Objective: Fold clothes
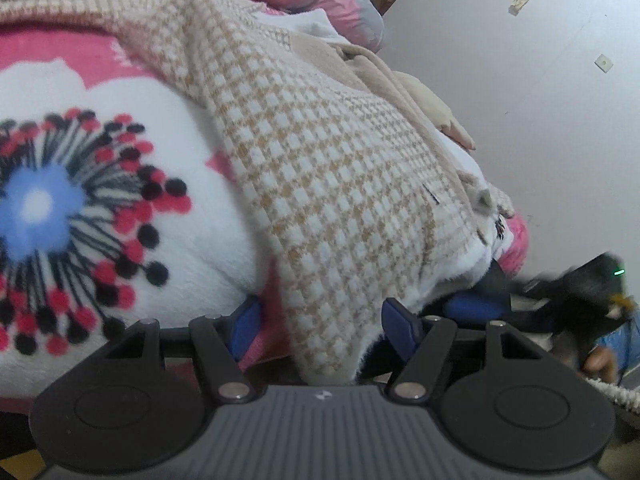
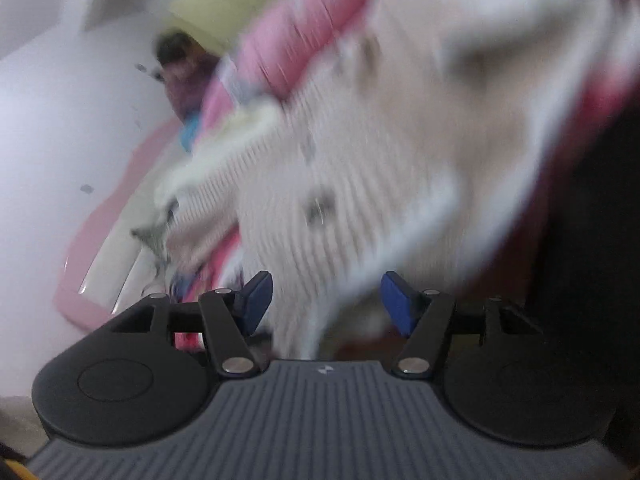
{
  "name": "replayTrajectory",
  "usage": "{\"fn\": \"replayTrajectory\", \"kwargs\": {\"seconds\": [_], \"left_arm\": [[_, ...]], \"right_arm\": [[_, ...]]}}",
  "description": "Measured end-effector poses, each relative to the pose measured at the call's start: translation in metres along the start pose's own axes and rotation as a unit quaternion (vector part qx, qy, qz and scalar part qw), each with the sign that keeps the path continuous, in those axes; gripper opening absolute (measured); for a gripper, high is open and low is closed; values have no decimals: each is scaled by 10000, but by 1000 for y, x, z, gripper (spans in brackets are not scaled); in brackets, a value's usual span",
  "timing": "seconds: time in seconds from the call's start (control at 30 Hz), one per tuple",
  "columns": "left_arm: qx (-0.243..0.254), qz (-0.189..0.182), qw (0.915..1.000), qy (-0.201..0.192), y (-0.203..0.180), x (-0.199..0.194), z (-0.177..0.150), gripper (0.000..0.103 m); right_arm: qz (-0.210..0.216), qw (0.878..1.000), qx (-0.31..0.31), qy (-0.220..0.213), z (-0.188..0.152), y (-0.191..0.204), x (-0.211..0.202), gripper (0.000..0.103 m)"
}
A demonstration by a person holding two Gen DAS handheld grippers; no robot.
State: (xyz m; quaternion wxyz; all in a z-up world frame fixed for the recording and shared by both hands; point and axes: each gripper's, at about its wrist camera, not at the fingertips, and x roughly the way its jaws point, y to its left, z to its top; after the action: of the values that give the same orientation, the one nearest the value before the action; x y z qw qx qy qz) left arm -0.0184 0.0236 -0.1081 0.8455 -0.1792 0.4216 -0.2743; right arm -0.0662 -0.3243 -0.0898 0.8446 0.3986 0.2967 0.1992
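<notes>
Jaws of the left gripper [image 1: 324, 320] stand wide, a corner of the checked beige garment [image 1: 320, 168] hanging between them over the flowered blanket [image 1: 80, 200]. Right gripper [image 2: 326, 304] likewise stands wide; blurred pale cloth [image 2: 360, 200] lies between its fingers.

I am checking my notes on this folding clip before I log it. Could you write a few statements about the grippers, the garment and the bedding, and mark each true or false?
1. The left gripper is open, with the checked beige and white garment hanging between its fingers. True.
2. The garment is plain black. False: it has a beige and white check.
3. The blanket under the garment has a flower with a blue centre. True.
4. The right wrist view is sharp. False: it is motion blurred.
5. The right gripper is clamped shut. False: its fingers stand apart.
</notes>
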Motion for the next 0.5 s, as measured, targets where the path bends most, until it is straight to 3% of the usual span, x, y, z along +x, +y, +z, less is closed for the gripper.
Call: {"fn": "replayTrajectory", "kwargs": {"seconds": [0.1, 0.17, 0.23, 0.27, 0.33, 0.4, 0.5], "left_arm": [[-101, 75, 9999, -9, 0, 5, 1, 66], [-125, 201, 9997, -10, -1, 4, 2, 54], [-144, 334, 9993, -15, -2, 2, 3, 31], [-210, 308, 9993, -6, 0, 1, 3, 25], [-446, 112, 9989, 55, 4, 1, 4, 15], [-590, -64, 9981, 148, 5, 0, 6, 12], [-646, -346, 9970, 255, 0, -6, 12, 9]], "right_arm": [[125, 9982, 541, 224, -15, -12, 19, 63], [208, 9950, 901, 374, -24, -19, 31, 63], [291, 9902, 1259, 522, -34, -27, 44, 60], [332, 9873, 1438, 596, -39, -31, 50, 58], [409, 9818, 1722, 689, -46, -37, 58, 48], [475, 9797, 1837, 653, -49, -39, 55, 28], [563, 9783, 1907, 585, -51, -37, 49, 16]]}}
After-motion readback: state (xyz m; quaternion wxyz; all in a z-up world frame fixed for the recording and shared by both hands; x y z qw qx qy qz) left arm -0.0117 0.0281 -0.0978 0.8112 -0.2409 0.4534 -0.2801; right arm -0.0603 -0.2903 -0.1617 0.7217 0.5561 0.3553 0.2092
